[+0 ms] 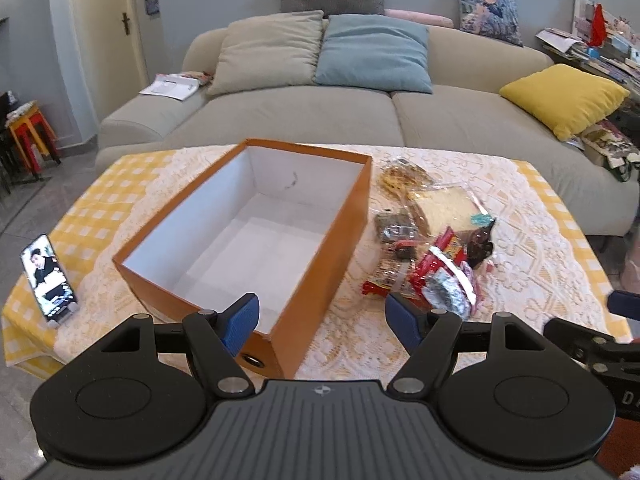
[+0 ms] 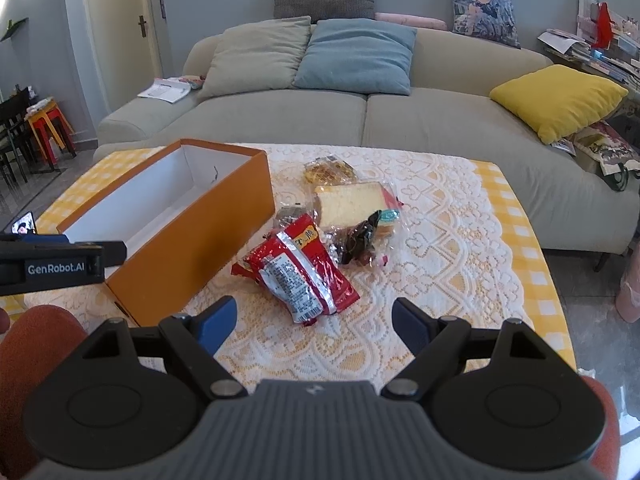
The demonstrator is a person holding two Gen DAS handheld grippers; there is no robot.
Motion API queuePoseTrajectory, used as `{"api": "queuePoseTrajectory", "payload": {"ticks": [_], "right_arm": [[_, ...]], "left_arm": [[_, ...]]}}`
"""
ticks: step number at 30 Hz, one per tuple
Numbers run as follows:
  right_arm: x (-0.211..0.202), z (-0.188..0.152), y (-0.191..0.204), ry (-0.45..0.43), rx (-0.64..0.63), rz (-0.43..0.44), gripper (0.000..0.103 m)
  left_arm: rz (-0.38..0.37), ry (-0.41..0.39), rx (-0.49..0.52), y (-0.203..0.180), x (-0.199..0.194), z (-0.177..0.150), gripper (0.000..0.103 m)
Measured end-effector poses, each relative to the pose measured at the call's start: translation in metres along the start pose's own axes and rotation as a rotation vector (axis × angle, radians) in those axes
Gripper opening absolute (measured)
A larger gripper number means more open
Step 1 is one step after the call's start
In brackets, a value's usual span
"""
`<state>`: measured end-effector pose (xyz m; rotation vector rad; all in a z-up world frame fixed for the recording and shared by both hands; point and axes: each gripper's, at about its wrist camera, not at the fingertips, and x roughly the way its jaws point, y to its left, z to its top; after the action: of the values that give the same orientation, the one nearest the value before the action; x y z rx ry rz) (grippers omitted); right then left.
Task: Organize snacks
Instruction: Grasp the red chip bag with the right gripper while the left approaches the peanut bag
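An orange box (image 1: 328,248) with a white inside stands open and holds nothing, on the left half of the table; the right wrist view has this box (image 2: 200,240) at the left. To its right lies a heap of snacks: red packets (image 2: 304,276), a wrapped slice of cake (image 2: 348,204), a dark wrapped snack (image 2: 360,240) and a bag of golden biscuits (image 2: 328,170). My left gripper (image 1: 322,316) is open above the box's near right corner. My right gripper (image 2: 314,322) is open just short of the red packets (image 1: 436,264). Neither holds anything.
The table wears a white lace cloth (image 2: 440,248) over yellow check. A phone (image 1: 48,278) leans at the table's left edge. A beige sofa (image 1: 320,116) with cushions stands behind the table. Stools (image 1: 32,136) are at the far left. A person's red sleeve (image 2: 36,344) shows low left.
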<state>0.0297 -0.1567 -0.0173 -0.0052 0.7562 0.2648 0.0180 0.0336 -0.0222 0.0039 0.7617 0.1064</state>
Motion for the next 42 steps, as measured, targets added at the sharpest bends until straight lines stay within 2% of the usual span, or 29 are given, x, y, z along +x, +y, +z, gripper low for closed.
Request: {"api": "queuePoseTrajectory", "payload": {"ticks": [6, 13, 16, 23, 25, 27, 32, 37, 42], "right_arm": [[0.026, 0.001, -0.005, 0.022, -0.048, 0.021, 0.078], [0.078, 0.004, -0.003, 0.133, -0.166, 0.127, 0.080], [0.103, 0.008, -0.003, 0.168, -0.223, 0.146, 0.080], [0.156, 0.016, -0.003, 0.182, -0.347, 0.171, 0.081], [0.169, 0.015, -0.003, 0.178, -0.363, 0.176, 0.085], [0.179, 0.013, -0.004, 0.177, -0.364, 0.171, 0.086], [0.191, 0.008, -0.012, 0.171, -0.317, 0.240, 0.086], [0.187, 0.008, -0.019, 0.150, -0.298, 0.286, 0.078], [0.182, 0.014, -0.034, 0.166, -0.238, 0.284, 0.072]], "left_arm": [[-0.046, 0.018, 0.046, -0.012, 0.010, 0.003, 0.082], [-0.075, 0.117, 0.045, -0.018, 0.037, 0.011, 0.082], [-0.099, 0.146, 0.046, -0.021, 0.047, 0.017, 0.082], [-0.111, 0.190, 0.107, -0.036, 0.074, 0.024, 0.082], [-0.109, 0.205, 0.126, -0.039, 0.081, 0.025, 0.082], [-0.109, 0.217, 0.144, -0.042, 0.087, 0.025, 0.082], [-0.124, 0.235, 0.175, -0.049, 0.100, 0.025, 0.082], [-0.133, 0.241, 0.204, -0.058, 0.110, 0.027, 0.081], [-0.162, 0.238, 0.215, -0.064, 0.120, 0.031, 0.077]]}}
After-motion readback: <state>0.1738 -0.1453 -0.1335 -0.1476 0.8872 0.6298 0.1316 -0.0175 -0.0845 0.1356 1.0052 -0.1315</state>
